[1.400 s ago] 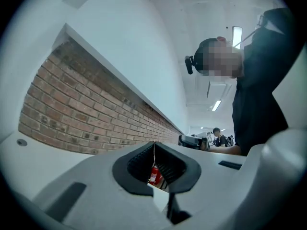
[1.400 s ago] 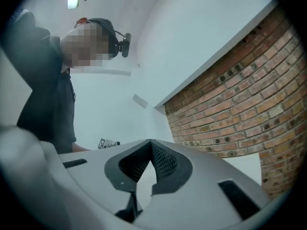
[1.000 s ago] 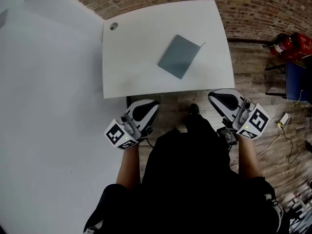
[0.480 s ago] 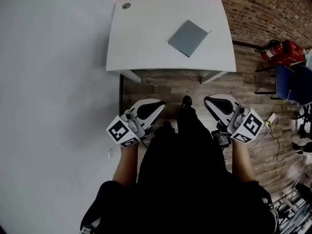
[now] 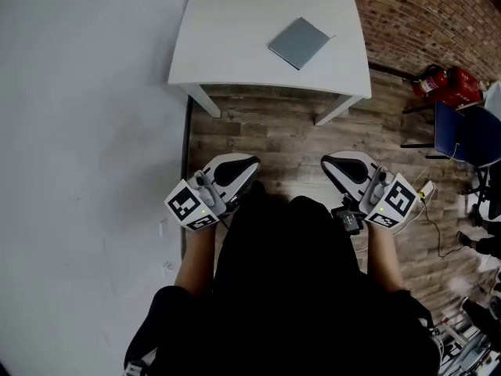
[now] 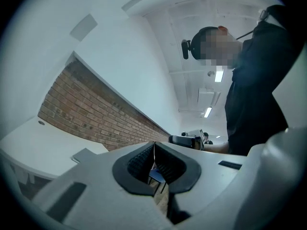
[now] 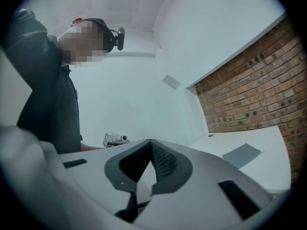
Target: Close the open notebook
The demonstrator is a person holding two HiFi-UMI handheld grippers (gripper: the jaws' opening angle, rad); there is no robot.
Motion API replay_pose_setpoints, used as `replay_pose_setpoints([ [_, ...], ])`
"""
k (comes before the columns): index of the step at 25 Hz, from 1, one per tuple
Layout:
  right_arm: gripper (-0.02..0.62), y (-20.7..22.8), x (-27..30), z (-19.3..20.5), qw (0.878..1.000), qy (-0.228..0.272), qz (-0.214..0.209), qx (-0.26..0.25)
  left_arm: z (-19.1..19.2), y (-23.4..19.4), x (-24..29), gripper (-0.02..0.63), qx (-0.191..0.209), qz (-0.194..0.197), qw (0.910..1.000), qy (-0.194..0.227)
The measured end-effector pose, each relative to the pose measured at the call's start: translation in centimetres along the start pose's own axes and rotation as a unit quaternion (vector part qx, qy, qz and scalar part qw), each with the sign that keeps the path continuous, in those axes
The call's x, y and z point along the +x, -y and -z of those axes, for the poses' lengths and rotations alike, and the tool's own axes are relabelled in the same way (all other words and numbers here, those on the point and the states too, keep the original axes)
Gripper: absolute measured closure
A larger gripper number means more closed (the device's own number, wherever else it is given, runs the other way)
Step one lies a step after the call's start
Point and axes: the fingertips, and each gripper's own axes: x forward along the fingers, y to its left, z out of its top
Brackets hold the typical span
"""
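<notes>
A person in black (image 5: 290, 288) stands back from a white table (image 5: 235, 45), a gripper in each hand, both held over the wooden floor (image 5: 266, 131) well short of the table's near edge. The left gripper (image 5: 235, 167) has its jaws pressed together tip to tip, with nothing between the ribbed pads. The right gripper (image 5: 347, 165) is closed the same way and is also empty. Neither touches the table or anything on it.

The notebook (image 5: 300, 42) lies flat on the table, right of the table's middle and well apart from both grippers. Its plain grey cover faces up and it is shut.

The left gripper's marker cube (image 5: 190, 207) and the right gripper's marker cube (image 5: 391, 202) show black-and-white square patterns. A red fire extinguisher (image 5: 440, 81) sits to the right of the table, against the brick wall (image 5: 423, 22).
</notes>
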Motion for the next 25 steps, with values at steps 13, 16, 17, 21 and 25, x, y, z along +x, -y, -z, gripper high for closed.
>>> replay_pose_setpoints([
  [13,0.589,-7.1,-13.3,2.9,0.998,0.027,-0.054,-0.002,5.8,14.9,6.5,0.589,0.003,0.029,0.9986,-0.043],
  [16,0.589,-7.7,-15.6,4.1,0.998,0.024,-0.06,0.0,7.6,17.1,7.1,0.589,-0.001,0.024,0.9985,-0.05],
  [17,0.589,-7.7,-16.2,4.4,0.998,0.022,-0.06,0.001,8.0,17.7,7.2,0.589,-0.002,0.022,0.9983,-0.053],
  [21,0.589,-8.5,-17.9,4.4,0.997,0.028,-0.07,0.003,8.5,19.8,7.6,0.589,-0.001,0.023,0.9981,-0.058],
  [25,0.589,-9.4,-18.2,4.6,0.996,0.032,-0.077,0.007,9.0,21.5,8.4,0.589,0.013,0.034,0.9968,-0.071],
])
